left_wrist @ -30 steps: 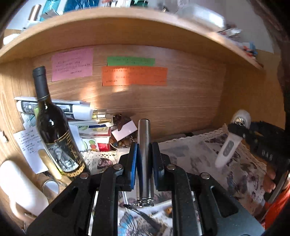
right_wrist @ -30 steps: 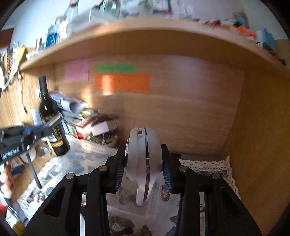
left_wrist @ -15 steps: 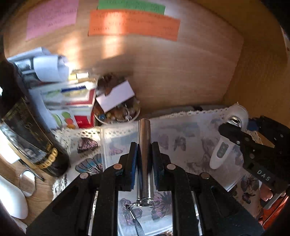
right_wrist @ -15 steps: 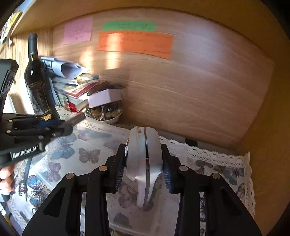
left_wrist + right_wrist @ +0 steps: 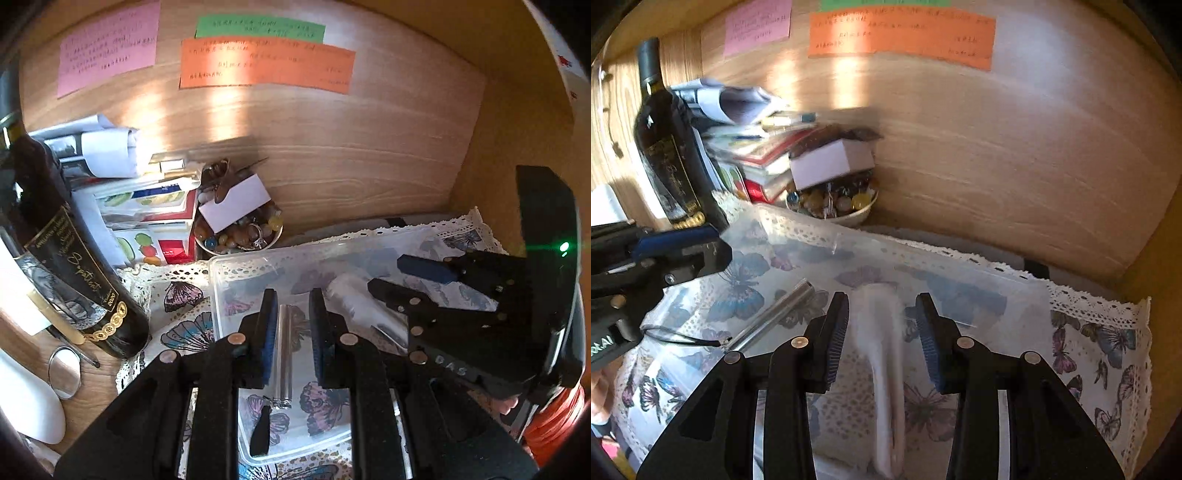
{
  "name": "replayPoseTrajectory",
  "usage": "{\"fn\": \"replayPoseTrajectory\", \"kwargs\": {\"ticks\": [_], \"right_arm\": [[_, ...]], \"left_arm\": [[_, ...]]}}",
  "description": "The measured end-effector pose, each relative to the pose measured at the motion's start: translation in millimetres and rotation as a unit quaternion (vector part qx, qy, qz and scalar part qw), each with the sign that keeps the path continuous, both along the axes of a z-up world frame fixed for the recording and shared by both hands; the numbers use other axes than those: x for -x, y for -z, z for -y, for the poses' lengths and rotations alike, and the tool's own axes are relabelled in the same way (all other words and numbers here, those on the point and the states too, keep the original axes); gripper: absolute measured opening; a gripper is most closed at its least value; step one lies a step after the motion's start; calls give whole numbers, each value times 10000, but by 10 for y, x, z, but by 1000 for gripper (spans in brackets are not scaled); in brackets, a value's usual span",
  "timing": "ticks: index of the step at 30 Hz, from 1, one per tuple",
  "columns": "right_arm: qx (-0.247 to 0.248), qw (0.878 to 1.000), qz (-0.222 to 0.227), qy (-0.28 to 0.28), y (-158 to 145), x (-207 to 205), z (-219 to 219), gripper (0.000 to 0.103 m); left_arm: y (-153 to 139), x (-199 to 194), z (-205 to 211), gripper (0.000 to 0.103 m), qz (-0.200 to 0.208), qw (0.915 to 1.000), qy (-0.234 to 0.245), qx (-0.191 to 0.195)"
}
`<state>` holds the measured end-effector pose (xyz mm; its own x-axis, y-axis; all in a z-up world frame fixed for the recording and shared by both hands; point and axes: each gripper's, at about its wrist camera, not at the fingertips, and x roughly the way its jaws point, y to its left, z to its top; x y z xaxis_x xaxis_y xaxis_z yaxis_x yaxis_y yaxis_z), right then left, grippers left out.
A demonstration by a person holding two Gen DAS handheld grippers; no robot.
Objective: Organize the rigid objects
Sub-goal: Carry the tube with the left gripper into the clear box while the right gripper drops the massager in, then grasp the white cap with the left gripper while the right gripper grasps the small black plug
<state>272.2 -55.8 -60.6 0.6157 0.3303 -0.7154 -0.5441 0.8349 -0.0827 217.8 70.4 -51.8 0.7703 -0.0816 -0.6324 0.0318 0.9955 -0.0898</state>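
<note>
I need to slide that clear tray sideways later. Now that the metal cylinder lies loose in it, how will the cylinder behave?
The metal cylinder looks smooth and round, lying on its side in the clear plastic tray, so it will probably roll. Its black cord may drag and slow it slightly. It looks rigid, unlikely to bend.

A wine bottle [image 5: 70, 258] stands beside stacked books [image 5: 147, 218] and a bead bowl [image 5: 240, 232].

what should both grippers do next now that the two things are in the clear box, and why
Probably lift both straight up and out. The left gripper and right gripper are open, and the metal tube and white device lie loose in the clear box, so nothing is left to hold.
</note>
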Motion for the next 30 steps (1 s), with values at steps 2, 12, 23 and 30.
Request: {"fn": "replayPoseTrajectory", "kwargs": {"ticks": [2, 12, 23, 30], "right_arm": [[-90, 9999, 84, 6, -94, 61, 53, 41], [-653, 9941, 861, 38, -610, 676, 424, 68], [-918, 9878, 1226, 285, -638, 1259, 865, 86], [-818, 9920, 834, 488, -325, 1354, 1024, 87]], "left_arm": [[-42, 22, 29, 18, 71, 10000, -14, -37], [-339, 493, 118, 47, 738, 9970, -132, -174], [-333, 1120, 286, 95, 1160, 9918, -296, -442], [32, 1244, 353, 98, 755, 9962, -278, -333]]}}
